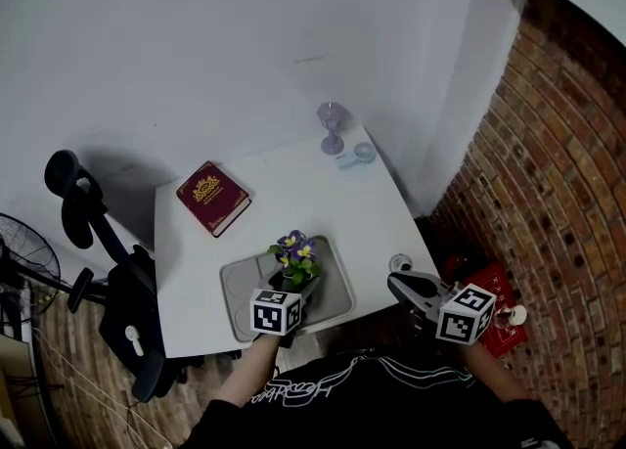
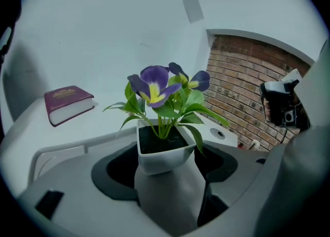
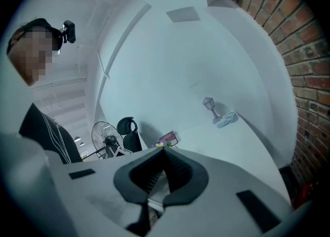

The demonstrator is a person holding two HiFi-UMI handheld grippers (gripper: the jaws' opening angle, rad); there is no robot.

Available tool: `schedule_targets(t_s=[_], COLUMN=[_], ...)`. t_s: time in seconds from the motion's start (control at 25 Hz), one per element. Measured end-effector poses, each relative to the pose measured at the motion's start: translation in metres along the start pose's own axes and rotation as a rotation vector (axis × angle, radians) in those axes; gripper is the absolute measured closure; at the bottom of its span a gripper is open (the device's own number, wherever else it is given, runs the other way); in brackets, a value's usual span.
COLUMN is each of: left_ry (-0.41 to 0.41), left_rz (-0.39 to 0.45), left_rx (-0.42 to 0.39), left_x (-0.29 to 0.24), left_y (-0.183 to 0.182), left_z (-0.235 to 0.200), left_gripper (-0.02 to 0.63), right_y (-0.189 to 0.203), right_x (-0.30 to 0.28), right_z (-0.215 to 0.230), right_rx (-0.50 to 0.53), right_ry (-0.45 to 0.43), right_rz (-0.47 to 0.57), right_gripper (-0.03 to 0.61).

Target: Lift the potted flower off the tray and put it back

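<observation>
So, quick headcount from my end: two hand-held grippers, one small white square pot with a purple-and-yellow flower, one flat grey plastic tray, and one white worktop carrying the lot. Also on the worktop are one maroon hardback book with gold print, one clear stemmed glass and one little pale-blue round thing right beside that glass, both at the far corner. Off to the left are one black office chair and one standing fan. There's a red brick wall on the right.

The potted flower sits right between the jaws of the left hand-held gripper. The jaws stand wide and are clamped on the pot's two sides, and the leaves and blooms stick up above them. From the head view the pot is over the right half of the tray. I can't tell if its base is down on the tray or just above it.

The right hand-held gripper is clenched on nothing, tips together. It hangs off the worktop's right edge, well apart from the pot.
</observation>
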State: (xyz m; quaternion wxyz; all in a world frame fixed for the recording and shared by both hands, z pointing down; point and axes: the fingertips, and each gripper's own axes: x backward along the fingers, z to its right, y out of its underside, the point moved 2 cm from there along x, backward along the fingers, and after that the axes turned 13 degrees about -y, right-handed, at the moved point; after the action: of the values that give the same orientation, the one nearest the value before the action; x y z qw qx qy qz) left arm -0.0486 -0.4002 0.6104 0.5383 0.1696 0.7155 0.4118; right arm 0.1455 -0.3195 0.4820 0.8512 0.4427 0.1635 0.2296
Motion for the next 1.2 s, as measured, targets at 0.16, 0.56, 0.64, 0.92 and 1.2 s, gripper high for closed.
schedule_targets(t_s=[0.16,0.56,0.64,0.92,1.2], left_ry=[-0.02,-0.061,-0.051,0.023,0.149], left_rz=[0.027,0.046,0.056,0.041,0.12], left_rx=[0.023,-0.045,-0.047,-0.032,0.027], left_x=[-0.006,-0.01,-0.007,0.027,0.121], left_y=[-0.002,-0.002,-0.001,0.009,-0.005], left_z=[-0.004,-0.006,-0.006,-0.011,-0.015], left_gripper=[0.256,0.255,0.255,0.255,0.297], right_y=[-0.001,0.006,0.008,0.021,0.035], right_x=[0.002,0.003,0.004,-0.009,-0.041], right_z=[0.002,-0.006,-0.011,-0.045,-0.101], right_rx=[0.001,-0.002,0.0,0.043,0.129], right_ry=[0.002,0.016,0.02,0.007,-0.096], right_rz=[0.006,0.007,0.013,-0.039,-0.114], right_gripper=[0.58,0.58,0.58,0.58,0.581])
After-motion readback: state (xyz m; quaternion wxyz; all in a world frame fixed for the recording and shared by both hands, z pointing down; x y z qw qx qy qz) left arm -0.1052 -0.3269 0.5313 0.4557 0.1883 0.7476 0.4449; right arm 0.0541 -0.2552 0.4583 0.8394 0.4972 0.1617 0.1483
